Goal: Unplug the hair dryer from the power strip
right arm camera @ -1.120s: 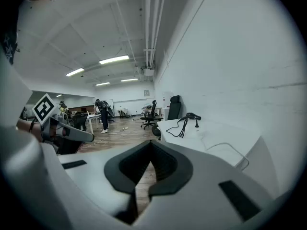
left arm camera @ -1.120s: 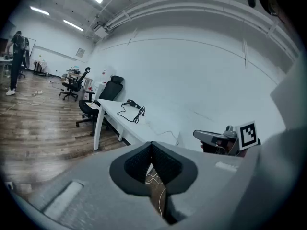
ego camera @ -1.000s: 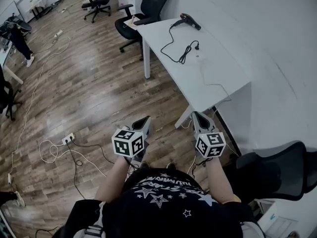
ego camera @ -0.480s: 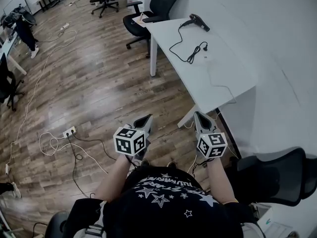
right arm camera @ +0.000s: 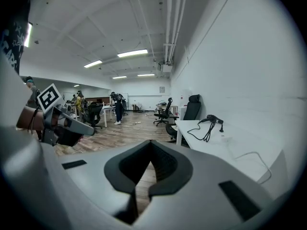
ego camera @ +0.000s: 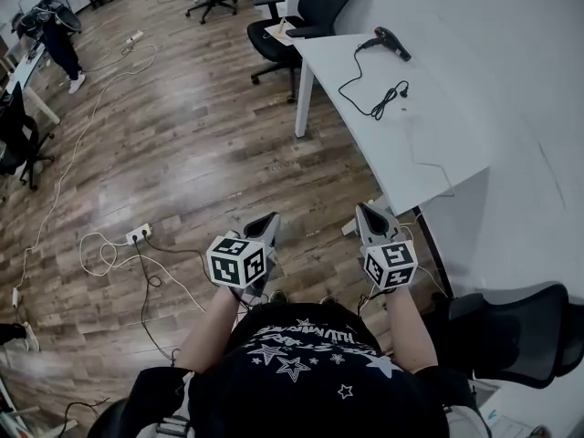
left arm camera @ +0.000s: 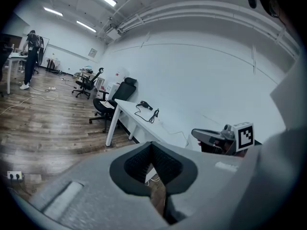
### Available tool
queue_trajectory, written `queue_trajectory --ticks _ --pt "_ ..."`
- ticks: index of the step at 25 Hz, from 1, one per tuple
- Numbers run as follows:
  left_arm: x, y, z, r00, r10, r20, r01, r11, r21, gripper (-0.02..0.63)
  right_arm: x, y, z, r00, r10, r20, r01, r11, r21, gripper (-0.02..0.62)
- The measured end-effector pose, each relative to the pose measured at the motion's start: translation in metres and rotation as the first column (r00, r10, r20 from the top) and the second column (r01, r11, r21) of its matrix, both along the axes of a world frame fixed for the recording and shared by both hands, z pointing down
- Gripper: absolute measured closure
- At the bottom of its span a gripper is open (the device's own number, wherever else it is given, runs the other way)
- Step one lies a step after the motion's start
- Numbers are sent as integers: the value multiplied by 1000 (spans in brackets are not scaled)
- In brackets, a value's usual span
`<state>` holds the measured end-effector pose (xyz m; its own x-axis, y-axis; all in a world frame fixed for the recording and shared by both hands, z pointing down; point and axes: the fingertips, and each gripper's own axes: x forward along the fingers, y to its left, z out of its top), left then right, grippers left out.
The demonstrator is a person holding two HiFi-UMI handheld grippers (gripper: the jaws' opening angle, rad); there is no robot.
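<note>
1. Wood-plank floor (ego camera: 182, 144) fills most of the head view, with a white table (ego camera: 438, 144) against the white wall at upper right. The hair dryer (ego camera: 392, 42) lies at the table's far end. Its black cord (ego camera: 370, 94) loops toward the near side, and the plug end sits where a thin white cable (ego camera: 429, 164) runs off to the table's edge. The power strip cannot be told apart from the white tabletop. The left gripper (ego camera: 265, 225) and right gripper (ego camera: 368, 213) are held side by side over the floor, well short of the dryer. A floor socket (ego camera: 139, 235) with loose cables lies to the left, and a black office chair (ego camera: 319, 7) stands at the table's far corner
2. Left gripper view: the left gripper (left arm camera: 152, 148) has its jaws together at the tips with nothing between them. The table (left arm camera: 136, 121) stands ahead, and the hair dryer (left arm camera: 145, 105) sits on it, far off. The right gripper (left arm camera: 211, 135) shows at the right
3. Right gripper view: the right gripper (right arm camera: 151, 146) is likewise closed and empty. The hair dryer (right arm camera: 214, 120) and its cord (right arm camera: 204, 133) rest on the table (right arm camera: 230, 150) to the right. The left gripper (right arm camera: 72, 123) is at the left, and people (right arm camera: 116, 107) stand in the background
</note>
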<state>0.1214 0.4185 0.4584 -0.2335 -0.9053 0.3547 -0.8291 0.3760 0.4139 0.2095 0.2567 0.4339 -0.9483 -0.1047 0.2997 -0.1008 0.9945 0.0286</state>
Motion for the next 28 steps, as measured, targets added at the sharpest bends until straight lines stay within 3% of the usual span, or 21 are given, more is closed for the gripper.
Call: queue_trajectory --ticks 5,10,19,28 --pt "-33 16 4 1000 -15 5 15 1000 -7 598 -22 16 8 1000 27 5 -27 999 -39 586" --pt "-41 12 6 1000 4 -15 -4 1000 -4 598 -26 11 12 999 52 -16 -53 998 -44 586" --pt "-62 -22 14 1000 9 -18 -9 1000 -24 598 -58 -41 19 994 106 4 -105 988 -109 586" --pt "-107 -100 23 1000 18 -23 -19 998 -56 598 -107 -123 31 993 120 9 -117 981 -153 586"
